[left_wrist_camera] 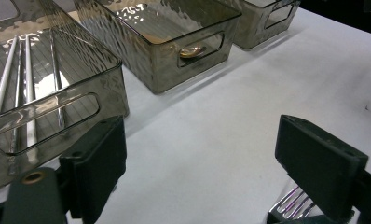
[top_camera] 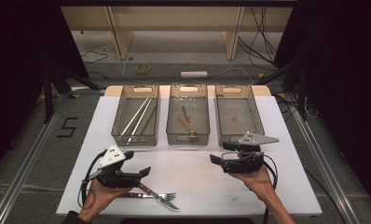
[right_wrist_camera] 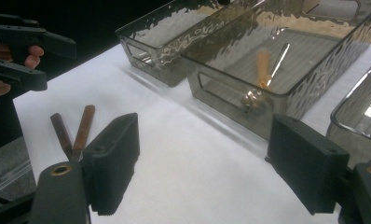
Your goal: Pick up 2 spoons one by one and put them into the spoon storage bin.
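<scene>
Cutlery left on the table is the thing to deal with: a fork (top_camera: 167,196) and a knife (top_camera: 164,200) lie crossed at the near edge of the white table (top_camera: 197,186), just beside the left gripper (top_camera: 144,171), their brown handles (right_wrist_camera: 76,130) pointing toward the person's left. That left gripper stands with its jaws wide and nothing between them, and in the left gripper view the fork's tines (left_wrist_camera: 293,203) peek out under the right-hand jaw. The right gripper (top_camera: 216,159) hovers over bare table farther right, jaws also wide and empty, aimed across toward the cutlery. Beyond them stand three smoky plastic bins in a row: the left bin (top_camera: 118,122) holds chopsticks (top_camera: 138,116), the middle bin (top_camera: 174,138) holds a spoon (top_camera: 187,125) and another utensil, and the right bin (top_camera: 256,116) looks empty. A good pick likely means taking one piece at a time by its handle, where it lies clear of the other, coming down with the jaws straddling it squarely. Since the pieces overlap, lifting the upper one first should avoid dragging its neighbour off the near edge.
</scene>
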A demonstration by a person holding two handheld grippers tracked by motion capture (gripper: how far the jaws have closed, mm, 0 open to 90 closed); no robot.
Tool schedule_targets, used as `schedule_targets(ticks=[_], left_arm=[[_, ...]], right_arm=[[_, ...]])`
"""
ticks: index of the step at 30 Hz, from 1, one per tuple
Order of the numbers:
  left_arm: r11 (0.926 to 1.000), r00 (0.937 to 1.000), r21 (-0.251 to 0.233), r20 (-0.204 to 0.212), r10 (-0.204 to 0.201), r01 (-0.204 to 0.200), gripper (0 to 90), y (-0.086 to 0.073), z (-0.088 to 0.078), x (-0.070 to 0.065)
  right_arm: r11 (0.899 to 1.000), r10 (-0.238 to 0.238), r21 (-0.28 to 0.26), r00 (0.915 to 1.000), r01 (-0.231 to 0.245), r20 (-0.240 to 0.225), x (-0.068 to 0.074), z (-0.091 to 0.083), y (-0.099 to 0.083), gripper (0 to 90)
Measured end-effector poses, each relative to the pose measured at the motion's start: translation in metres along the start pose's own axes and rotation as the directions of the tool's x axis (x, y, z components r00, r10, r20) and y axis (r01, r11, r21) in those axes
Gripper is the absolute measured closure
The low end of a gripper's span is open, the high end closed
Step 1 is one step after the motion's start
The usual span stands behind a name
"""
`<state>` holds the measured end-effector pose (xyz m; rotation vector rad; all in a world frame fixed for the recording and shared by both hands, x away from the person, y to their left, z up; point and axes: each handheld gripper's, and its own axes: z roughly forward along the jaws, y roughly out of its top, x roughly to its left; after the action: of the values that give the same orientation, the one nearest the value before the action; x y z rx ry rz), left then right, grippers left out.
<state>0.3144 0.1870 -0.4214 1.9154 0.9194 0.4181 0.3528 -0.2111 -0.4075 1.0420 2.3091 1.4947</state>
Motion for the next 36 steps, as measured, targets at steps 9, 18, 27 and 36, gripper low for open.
schedule_targets(ticks=[9, 18, 27, 36], left_arm=[[0.9998, 1.0000, 0.020, 0.002, 0.003, -0.003, 16.1, 0.000, 0.001, 0.001], [0.9976, 0.9996, 0.064, 0.012, 0.024, -0.025, 16.1, 0.002, 0.005, 0.002], [0.9911, 0.9982, 0.119, 0.021, 0.057, -0.059, 16.1, 0.006, 0.008, 0.002], [0.9778, 0.9959, 0.192, 0.049, 0.076, -0.084, 16.3, 0.011, 0.013, 0.003]], right_arm=[[1.000, 0.006, 0.001, 1.0000, -0.006, 0.003, 0.002, -0.010, -0.014, 26.0], [1.000, 0.009, 0.003, 0.9999, -0.009, 0.010, 0.002, -0.017, -0.023, 26.0], [1.000, 0.014, -0.002, 0.9999, -0.014, 0.010, 0.003, -0.022, -0.028, 26.0], [1.000, 0.013, 0.003, 0.9999, -0.013, 0.009, 0.005, -0.023, -0.031, 25.9]])
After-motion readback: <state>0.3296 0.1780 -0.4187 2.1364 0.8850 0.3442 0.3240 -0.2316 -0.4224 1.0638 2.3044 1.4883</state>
